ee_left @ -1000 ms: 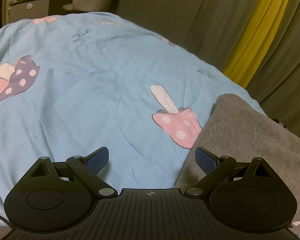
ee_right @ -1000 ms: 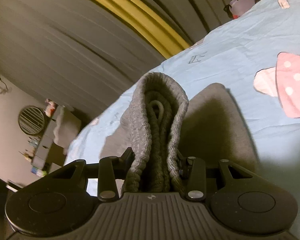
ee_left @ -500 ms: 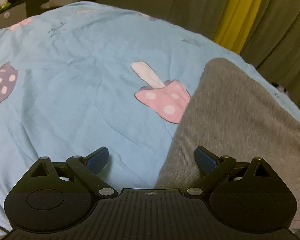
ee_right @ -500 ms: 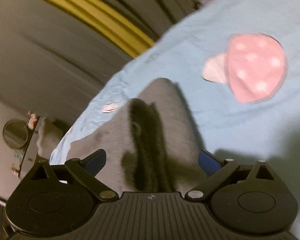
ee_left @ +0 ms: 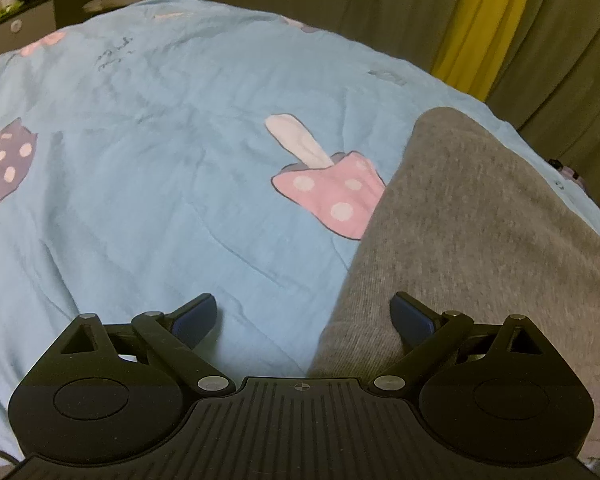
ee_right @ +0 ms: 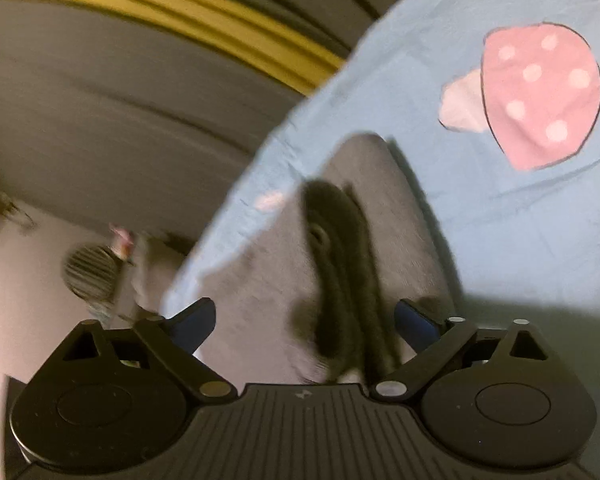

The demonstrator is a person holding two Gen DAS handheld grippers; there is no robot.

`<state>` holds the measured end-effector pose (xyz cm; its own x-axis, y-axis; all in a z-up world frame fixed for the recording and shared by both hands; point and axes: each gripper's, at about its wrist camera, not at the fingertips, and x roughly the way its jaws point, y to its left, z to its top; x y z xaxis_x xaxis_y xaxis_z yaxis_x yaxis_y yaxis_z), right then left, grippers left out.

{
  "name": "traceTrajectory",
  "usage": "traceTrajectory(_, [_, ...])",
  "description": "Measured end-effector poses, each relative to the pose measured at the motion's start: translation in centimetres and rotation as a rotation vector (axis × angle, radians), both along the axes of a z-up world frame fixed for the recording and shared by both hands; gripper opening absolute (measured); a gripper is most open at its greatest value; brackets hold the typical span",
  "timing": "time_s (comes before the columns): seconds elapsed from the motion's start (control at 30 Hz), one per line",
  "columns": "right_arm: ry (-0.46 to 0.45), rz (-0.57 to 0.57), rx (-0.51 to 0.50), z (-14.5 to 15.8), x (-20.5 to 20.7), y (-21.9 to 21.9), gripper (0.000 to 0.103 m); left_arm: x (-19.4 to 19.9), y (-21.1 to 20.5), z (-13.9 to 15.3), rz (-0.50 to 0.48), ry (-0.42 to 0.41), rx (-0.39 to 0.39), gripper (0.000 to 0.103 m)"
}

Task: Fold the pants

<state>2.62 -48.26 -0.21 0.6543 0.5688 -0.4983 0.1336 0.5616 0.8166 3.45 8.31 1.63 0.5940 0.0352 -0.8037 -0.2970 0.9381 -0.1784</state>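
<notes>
grey pants (ee_left: 472, 232) folded into a compact rectangular bundle, lying flat on a light-blue bedsheet (ee_left: 148, 168) at the right side of the left wrist view. fabric a soft, fine-ribbed knit; far end rounded, near right corner thicker and looser in texture. left edge of the bundle overlapping the cap of a pink mushroom print (ee_left: 332, 192) with white dots; a purple dotted print (ee_left: 4, 168) well apart at the far left.

left gripper (ee_left: 303, 318) spread wide, holding nothing — blue pads (ee_left: 198, 314) apart, one above bare sheet, the other above the near end of the pants.

in the right wrist view, blurred by motion: same pants (ee_right: 268, 272) seen end-on, a dark lengthwise band (ee_right: 340, 264) running down the middle — shadow or fold, cannot tell which. right gripper (ee_right: 305, 320) likewise wide open and empty, fingers on either side of the near end of the bundle. pink mushroom print (ee_right: 540, 96) on the sheet beyond, apart from the pants in this view.

grey curtain with a yellow stripe (ee_left: 484, 20) behind the bed; a dark cabinet (ee_left: 24, 12) at upper left.
</notes>
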Motion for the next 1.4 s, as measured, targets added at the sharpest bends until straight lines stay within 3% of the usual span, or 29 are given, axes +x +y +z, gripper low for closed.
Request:
traceTrajectory(0.1, [0.033,0.03,-0.028,-0.6,0.8,0.8,0.071,0.0,0.0,0.0,-0.002,0.001,-0.001,0.099])
traceTrajectory(0.27, [0.027,0.013,0.017,-1.4,1.3,0.6,0.071,-0.1,0.1,0.1,-0.001,0.002,-0.006,0.099])
traceTrajectory(0.33, [0.017,0.005,0.015,-1.5,1.2,0.8,0.051,-0.1,0.0,0.0,-0.002,0.004,-0.002,0.099])
traceTrajectory(0.37, [0.007,0.006,0.0,-1.4,1.1,1.0,0.047,-0.1,0.0,0.0,-0.001,0.006,-0.002,0.099])
traceTrajectory(0.47, [-0.028,0.005,-0.026,-0.8,0.7,1.3,0.046,-0.2,0.1,0.1,0.005,0.007,-0.012,0.099])
traceTrajectory(0.63, [-0.006,-0.001,-0.023,-1.5,1.7,2.1,0.057,-0.4,0.0,0.1,0.004,0.011,-0.008,0.099])
traceTrajectory(0.67, [-0.011,-0.001,-0.04,-1.4,1.8,2.3,0.056,-0.4,-0.1,0.1,0.003,0.012,-0.007,0.099])
traceTrajectory(0.7, [-0.021,-0.012,-0.072,-1.1,1.7,2.6,0.046,-0.4,0.0,0.1,0.004,0.013,-0.006,0.099])
traceTrajectory(0.77, [-0.052,-0.03,-0.096,-0.3,1.1,2.9,0.04,-0.4,0.0,0.1,0.003,0.015,-0.007,0.099])
traceTrajectory(0.9, [-0.191,-0.044,-0.11,2.5,-0.6,2.6,0.038,-0.4,-0.1,0.2,-0.007,0.013,-0.004,0.099])
traceTrajectory(0.97, [-0.2,-0.044,-0.097,2.9,-0.8,1.9,0.038,-0.4,-0.2,0.1,-0.013,0.011,0.005,0.099])
traceTrajectory(1.03, [-0.133,-0.032,-0.145,2.2,-0.2,1.3,0.043,-0.3,-0.4,0.1,-0.02,0.011,0.012,0.099])
traceTrajectory(1.07, [-0.112,-0.048,-0.232,2.2,-0.1,1.2,0.054,-0.3,-0.4,0.1,-0.023,0.012,0.018,0.099])
traceTrajectory(1.13, [-0.099,-0.089,-0.399,2.4,-0.1,0.9,0.059,-0.1,-0.5,0.1,-0.03,0.013,0.024,0.099])
traceTrajectory(1.2, [-0.086,-0.097,-0.352,2.3,0.1,-0.6,0.089,-0.1,-0.4,0.2,-0.041,0.01,0.016,0.099])
traceTrajectory(1.23, [-0.073,-0.097,-0.316,2.1,0.2,-1.1,0.095,0.0,-0.3,0.2,-0.053,0.011,0.003,0.099])
traceTrajectory(1.4, [0.056,-0.034,-0.122,-1.1,1.8,-2.6,0.099,1.9,0.7,-0.2,-0.126,0.037,-0.124,0.099])
